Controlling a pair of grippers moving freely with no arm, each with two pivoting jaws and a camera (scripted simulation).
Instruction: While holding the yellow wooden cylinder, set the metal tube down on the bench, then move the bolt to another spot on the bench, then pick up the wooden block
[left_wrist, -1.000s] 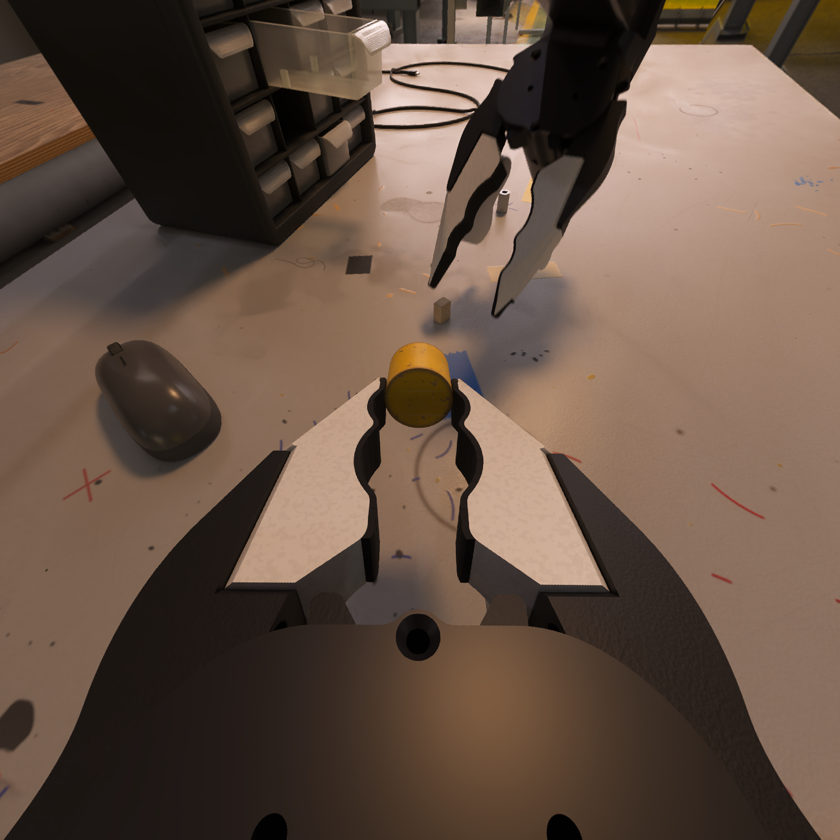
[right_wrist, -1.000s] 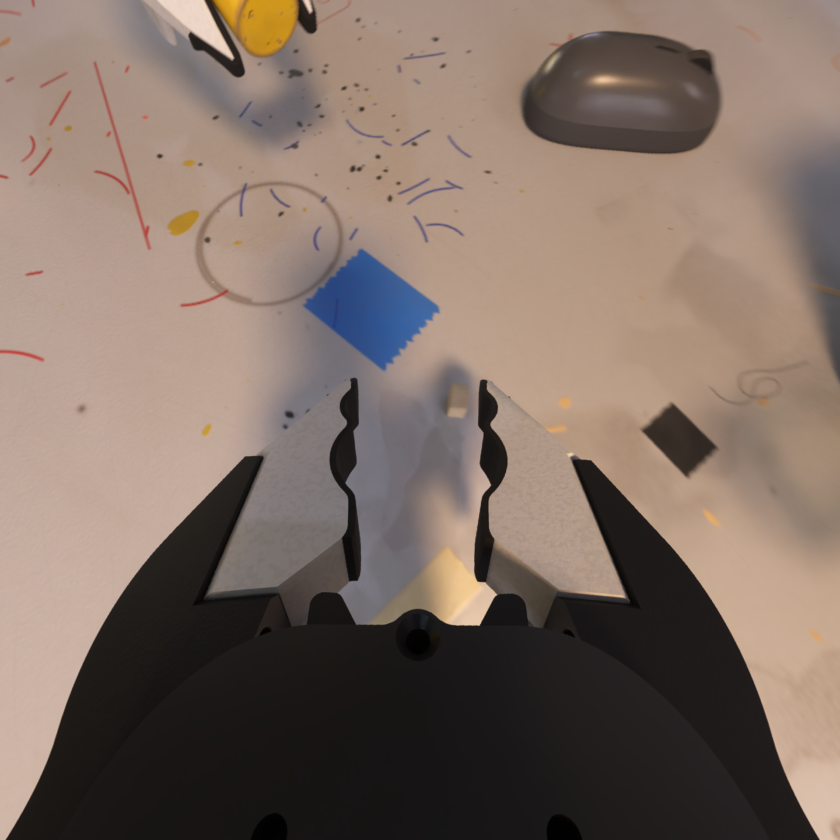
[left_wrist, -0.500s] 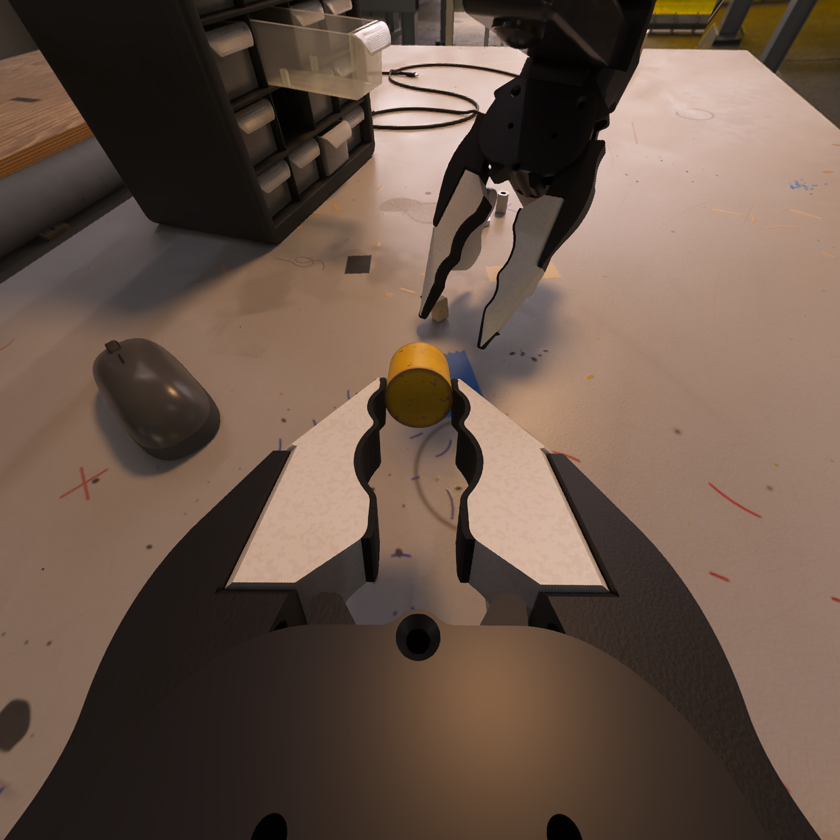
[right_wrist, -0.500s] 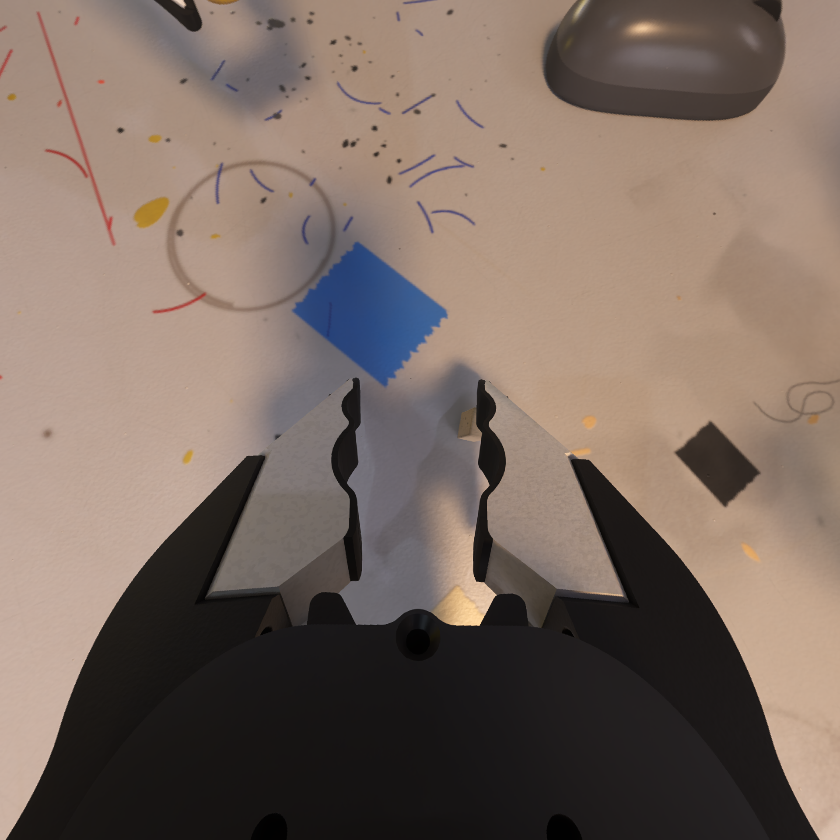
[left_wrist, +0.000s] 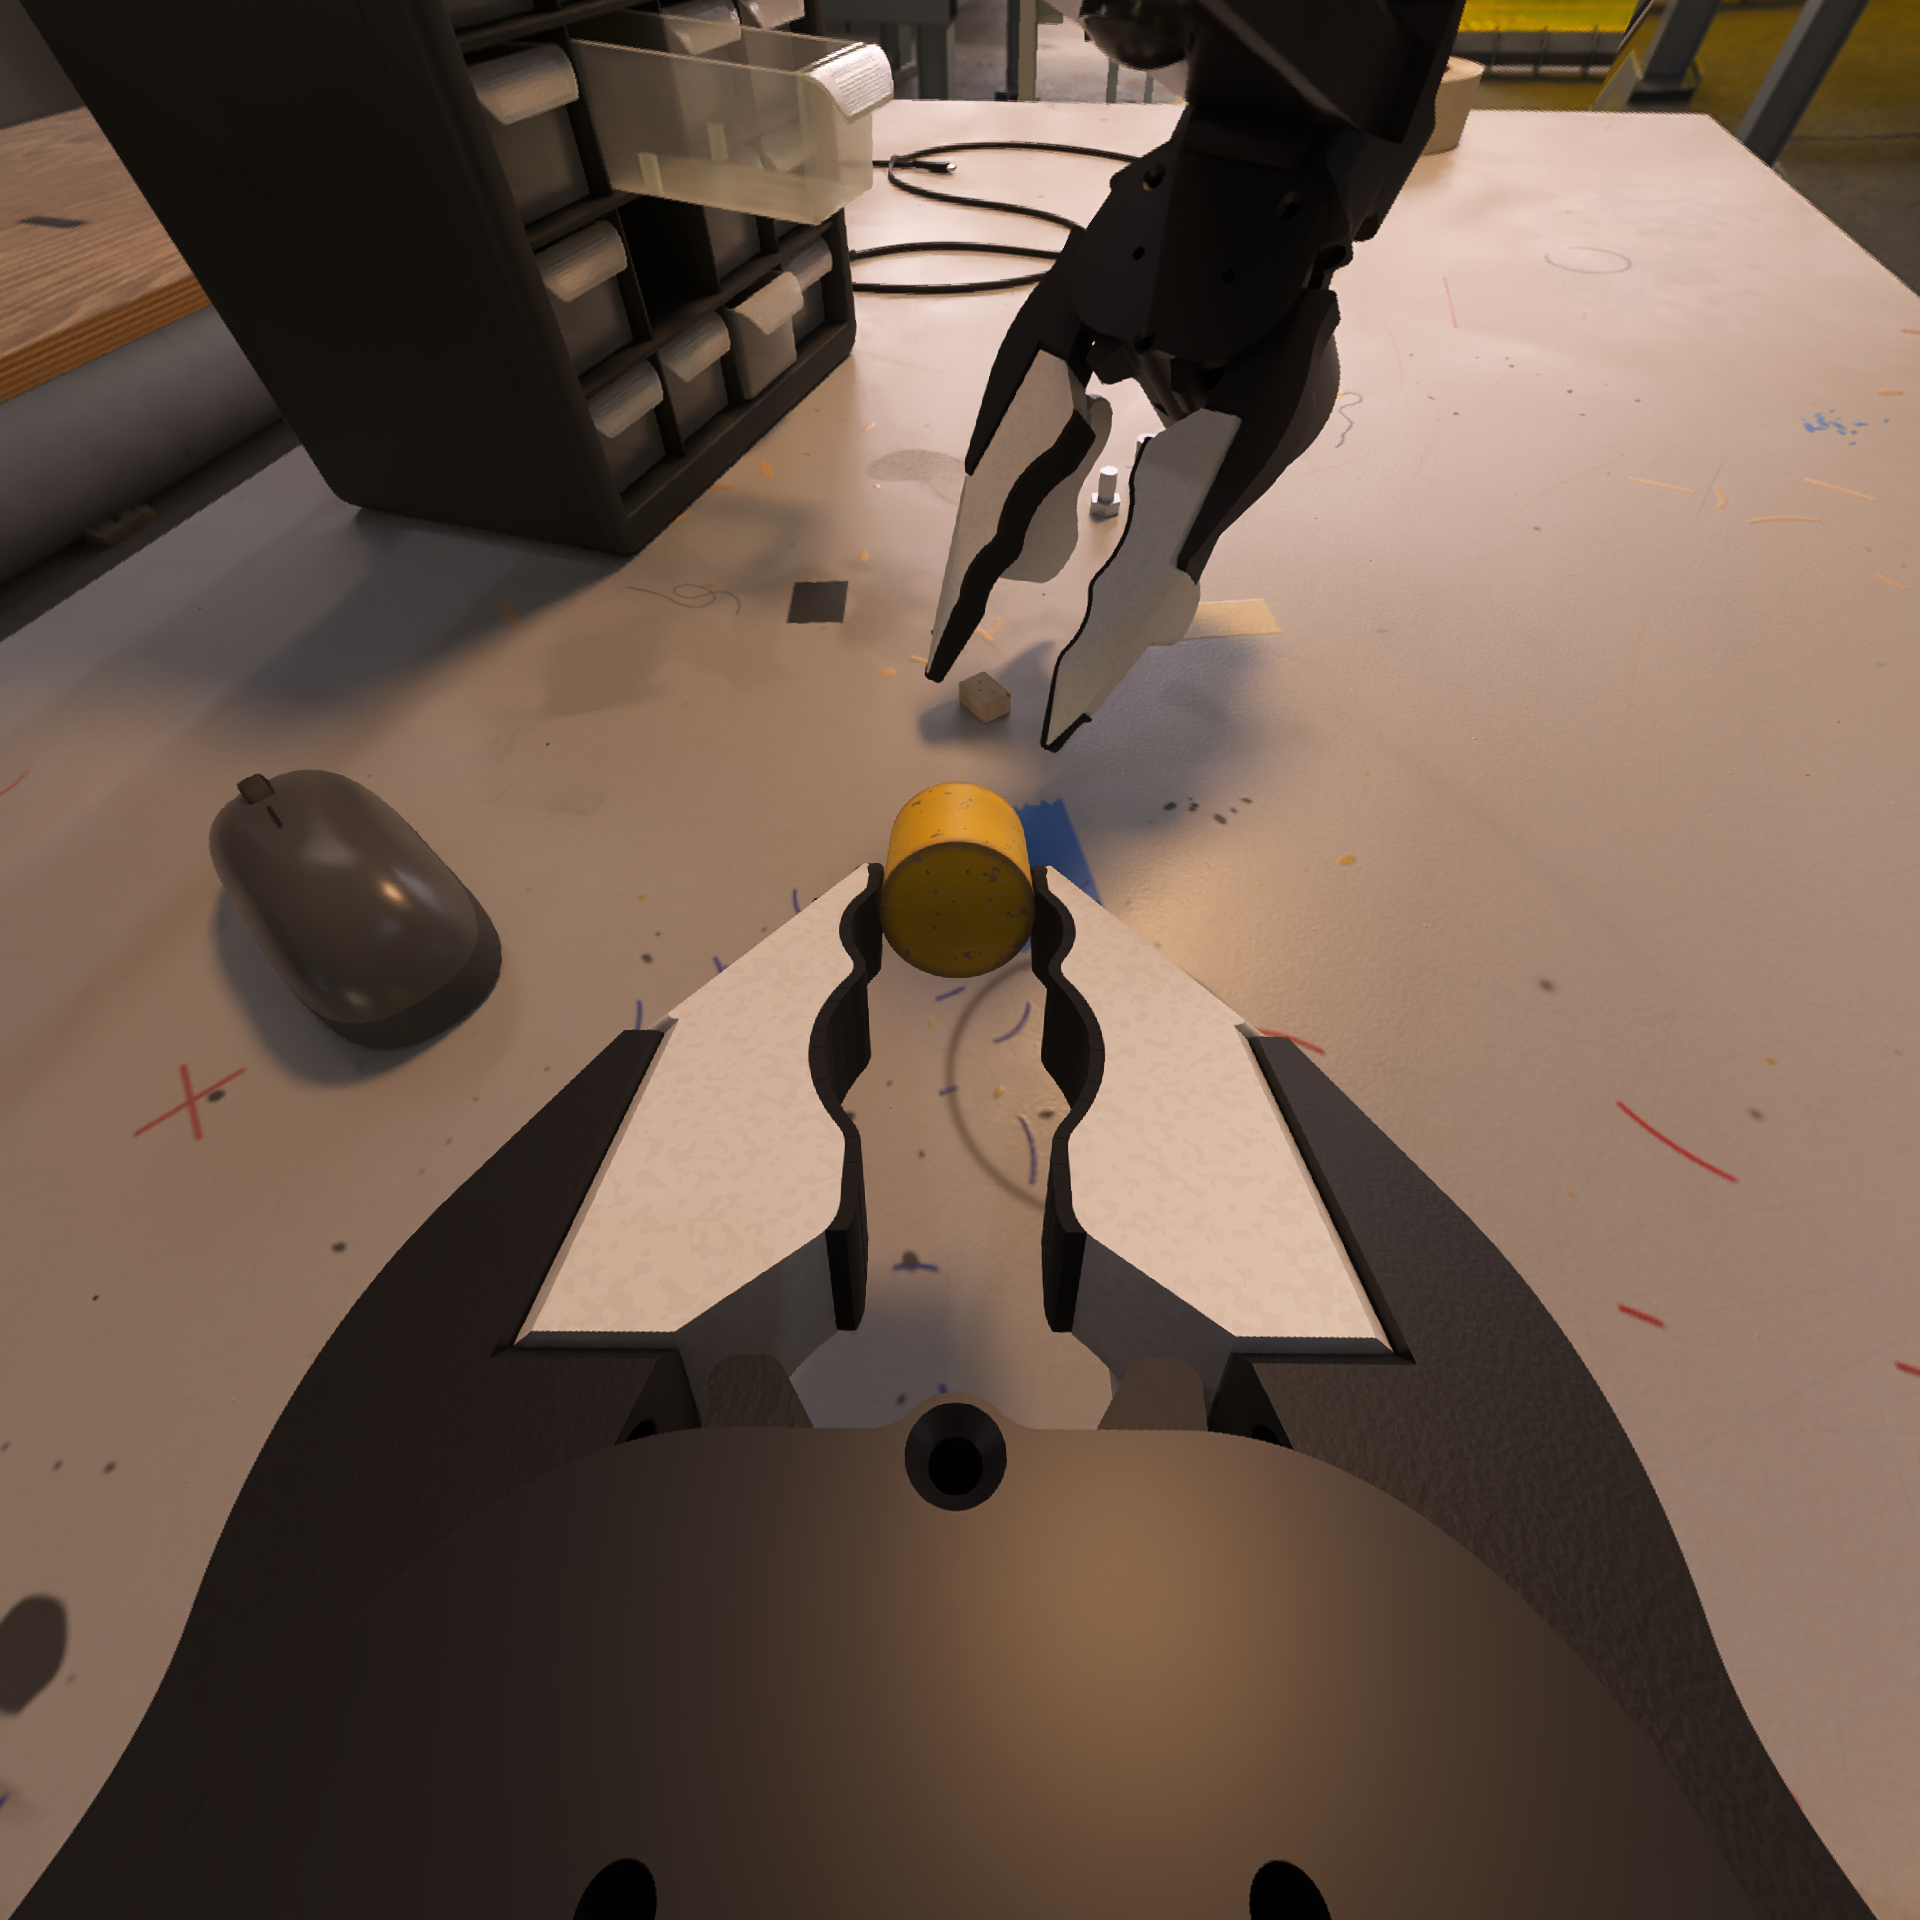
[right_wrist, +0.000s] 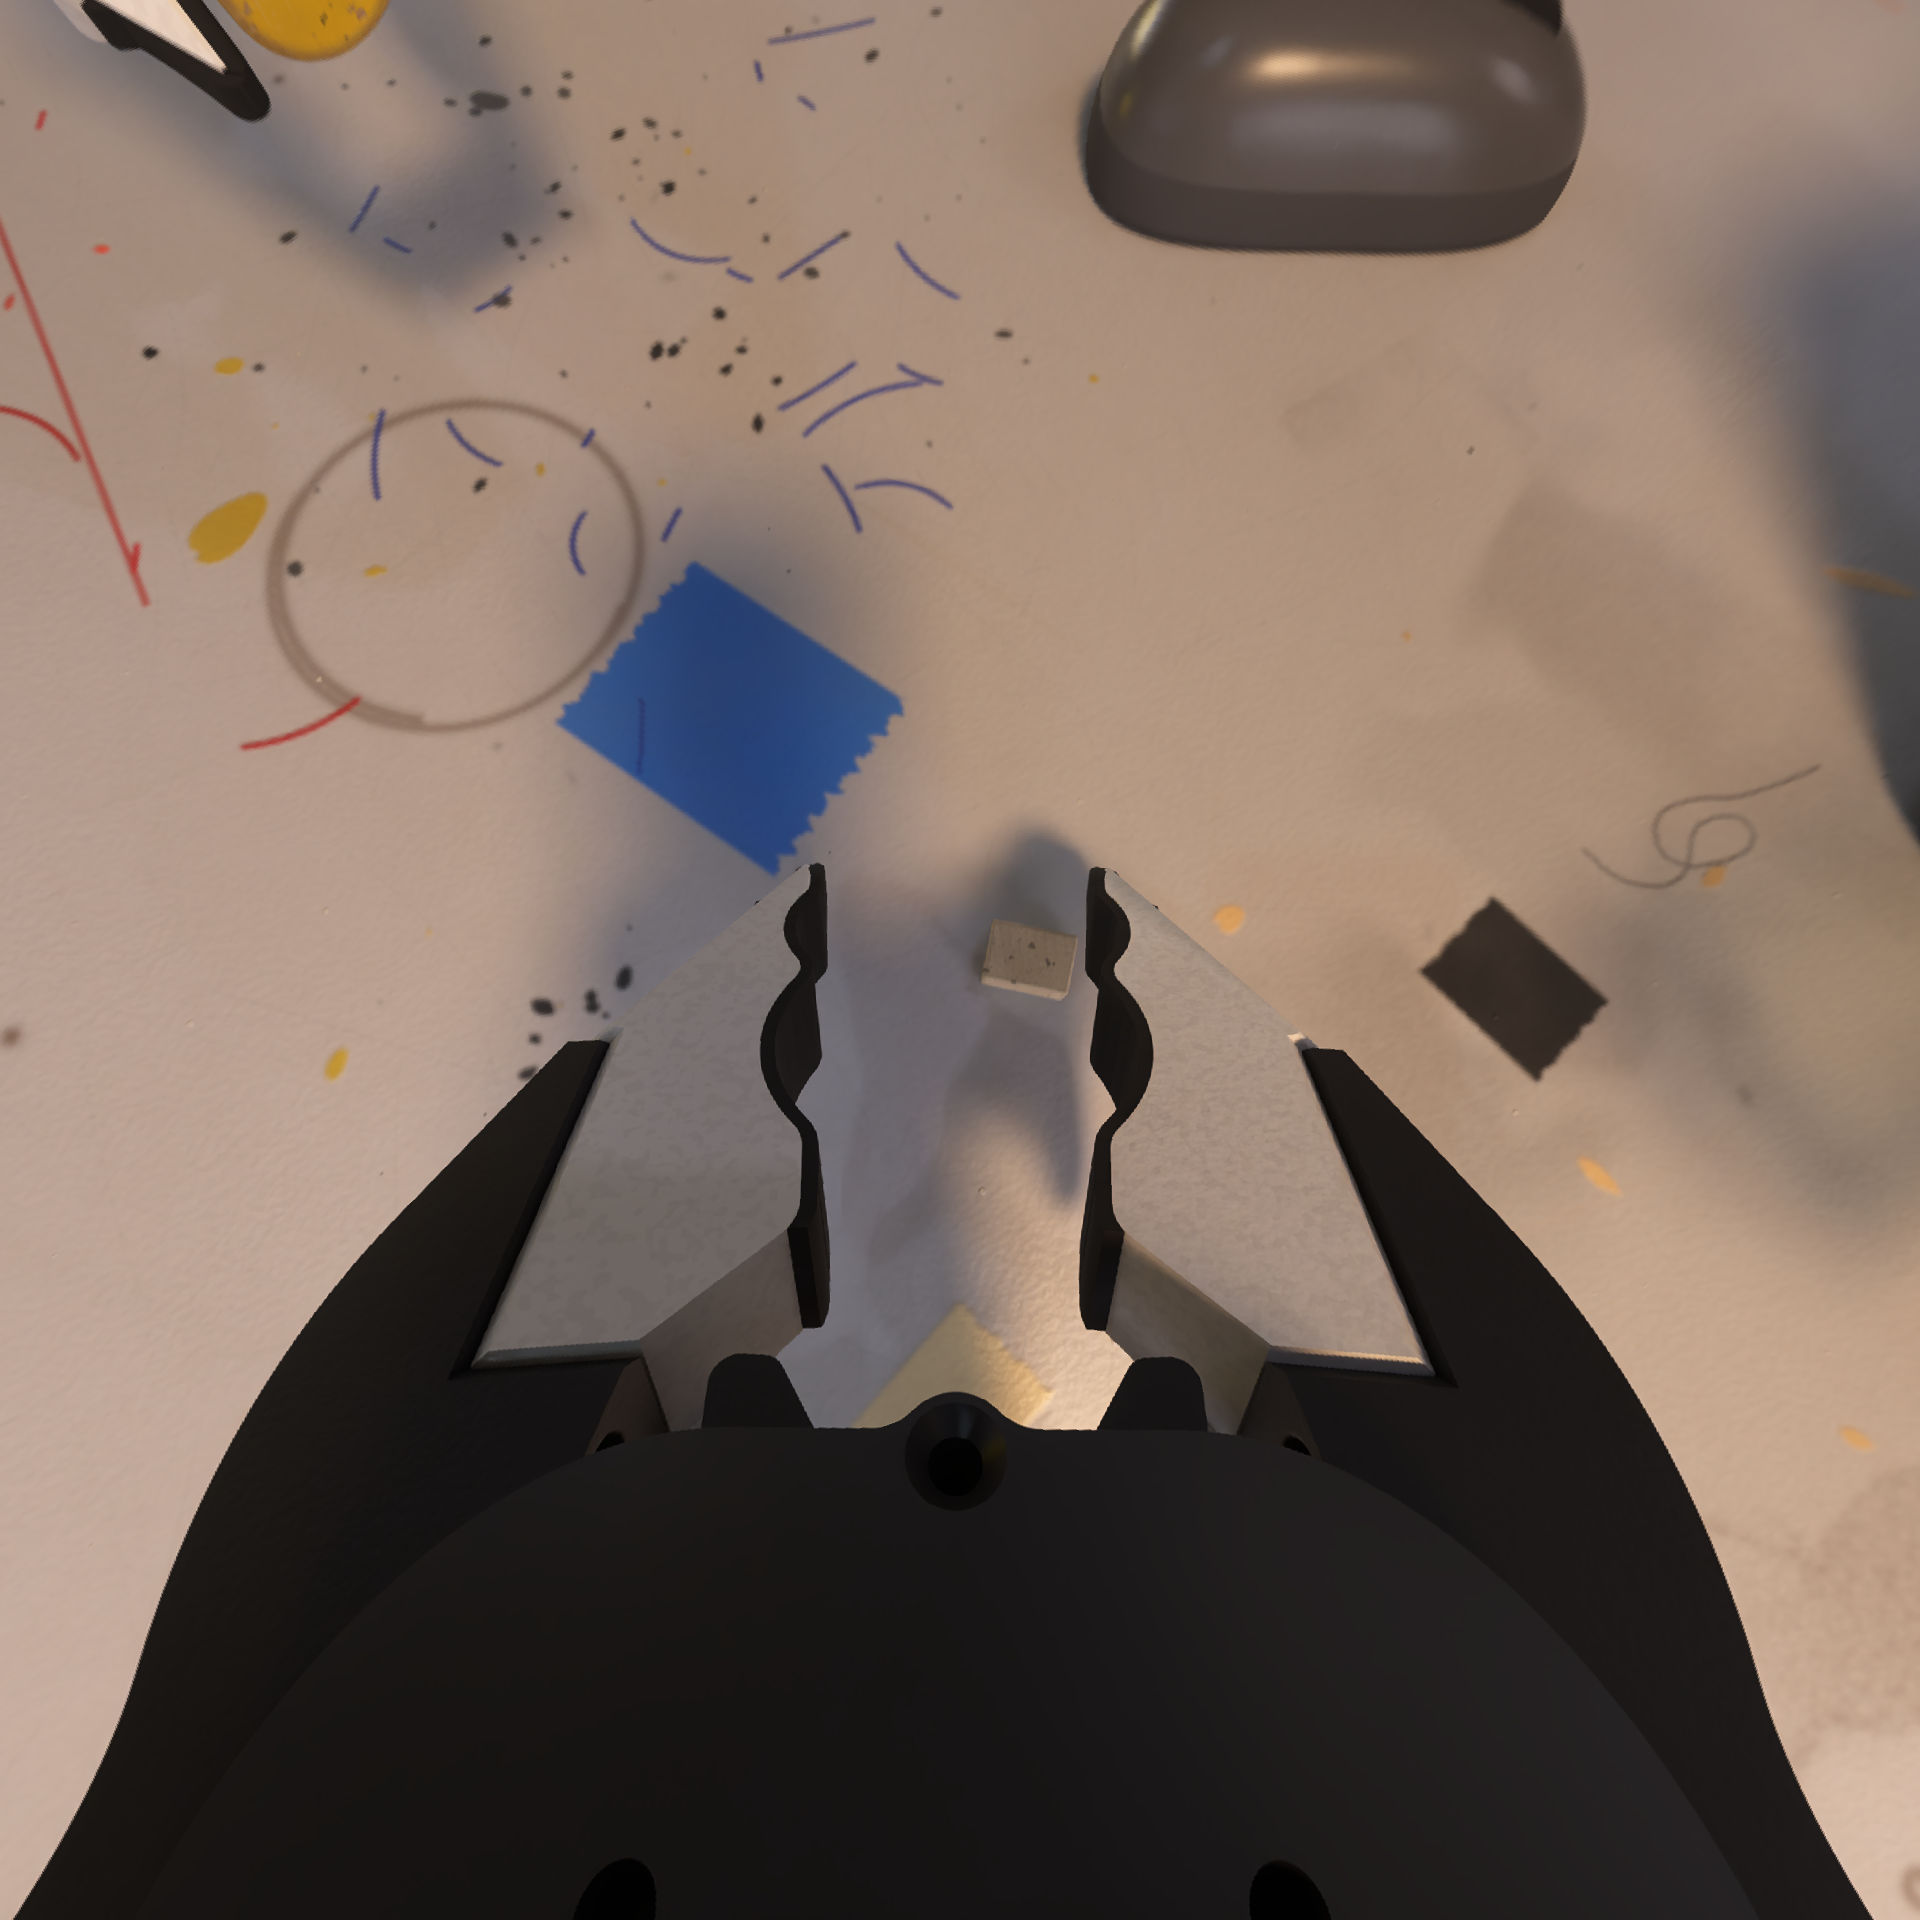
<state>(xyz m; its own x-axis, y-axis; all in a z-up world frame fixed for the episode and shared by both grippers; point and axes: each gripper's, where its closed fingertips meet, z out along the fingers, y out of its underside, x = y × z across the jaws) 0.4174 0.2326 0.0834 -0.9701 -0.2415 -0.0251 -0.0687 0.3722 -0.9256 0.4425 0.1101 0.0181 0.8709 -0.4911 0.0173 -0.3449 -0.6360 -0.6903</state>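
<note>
In the left wrist view, the left tool (left_wrist: 956, 914) sits at the frame's lower centre, clenched on the yellow wooden cylinder (left_wrist: 956, 894), which is gripped between its two fingertips with a round end face toward the camera. The right tool (left_wrist: 997, 707) hangs in the upper centre, pointing down at the tabletop (left_wrist: 1507, 831), its fingers spread and holding nothing. The small pale wooden block (left_wrist: 985, 695) lies on the tabletop just below and between those fingertips; whether either one touches it cannot be told. Behind the right tool's fingers, a bolt (left_wrist: 1104, 494) stands on its head. A grey computer mouse (left_wrist: 348, 904) rests at centre left, a dark drawer cabinet (left_wrist: 468, 260) with one clear drawer pulled out fills the upper left, and a black cable (left_wrist: 966, 218) loops behind it.

In the right wrist view, the right tool (right_wrist: 956, 883) is released, and the wooden block (right_wrist: 1029, 958) lies between its fingertips, nearer the finger at frame right with a thin gap. A blue tape patch (right_wrist: 732, 712) lies just above the tips, toward the left, the mouse (right_wrist: 1335, 125) at upper right, and the cylinder (right_wrist: 301, 21) at the top left edge.
</note>
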